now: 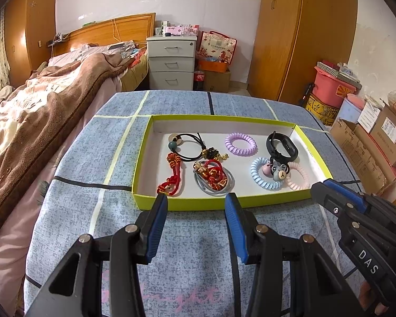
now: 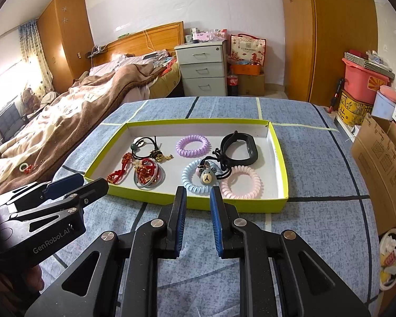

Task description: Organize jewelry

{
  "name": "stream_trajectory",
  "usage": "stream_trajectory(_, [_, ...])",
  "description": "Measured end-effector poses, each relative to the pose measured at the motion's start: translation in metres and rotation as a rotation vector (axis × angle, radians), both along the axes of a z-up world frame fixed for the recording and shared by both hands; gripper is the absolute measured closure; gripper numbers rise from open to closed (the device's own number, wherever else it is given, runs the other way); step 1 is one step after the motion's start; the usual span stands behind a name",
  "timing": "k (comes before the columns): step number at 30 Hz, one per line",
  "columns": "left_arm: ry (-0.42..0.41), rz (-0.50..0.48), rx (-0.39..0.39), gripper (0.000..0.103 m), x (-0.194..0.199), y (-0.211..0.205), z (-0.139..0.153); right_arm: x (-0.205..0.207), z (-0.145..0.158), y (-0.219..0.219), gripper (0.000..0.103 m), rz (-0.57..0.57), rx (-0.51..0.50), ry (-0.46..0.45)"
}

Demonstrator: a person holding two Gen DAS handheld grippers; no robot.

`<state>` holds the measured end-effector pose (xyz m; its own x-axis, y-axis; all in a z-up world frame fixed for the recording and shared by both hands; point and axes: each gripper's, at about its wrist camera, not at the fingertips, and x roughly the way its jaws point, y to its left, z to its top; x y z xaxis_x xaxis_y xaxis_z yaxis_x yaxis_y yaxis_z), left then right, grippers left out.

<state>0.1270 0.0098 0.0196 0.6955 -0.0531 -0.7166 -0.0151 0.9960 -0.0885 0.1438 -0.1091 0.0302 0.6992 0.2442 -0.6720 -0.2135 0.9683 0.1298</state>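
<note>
- The jewelry sits in the yellow-edged tray on the blue cloth: coil ties, red knots, a black band.
- Our left gripper hangs wide open, empty, before the near wall.
- Our right gripper is narrowly parted, gripping nothing.
- We'd lift over that wall, then pick one untangled piece.

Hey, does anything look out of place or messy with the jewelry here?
Mostly tidy in the tray, but one red-and-green trinket lies apart on the brown blanket. In the tray, the bear hair tie is tangled over the blue coil.
</note>
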Motion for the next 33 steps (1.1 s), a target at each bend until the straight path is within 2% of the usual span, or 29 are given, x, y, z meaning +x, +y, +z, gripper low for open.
stream_trajectory(33, [0.009,0.005,0.01,0.056,-0.0009,-0.0017,-0.0011,0.0003,0.0033,0.0025,0.084,0.001,-0.005,0.01])
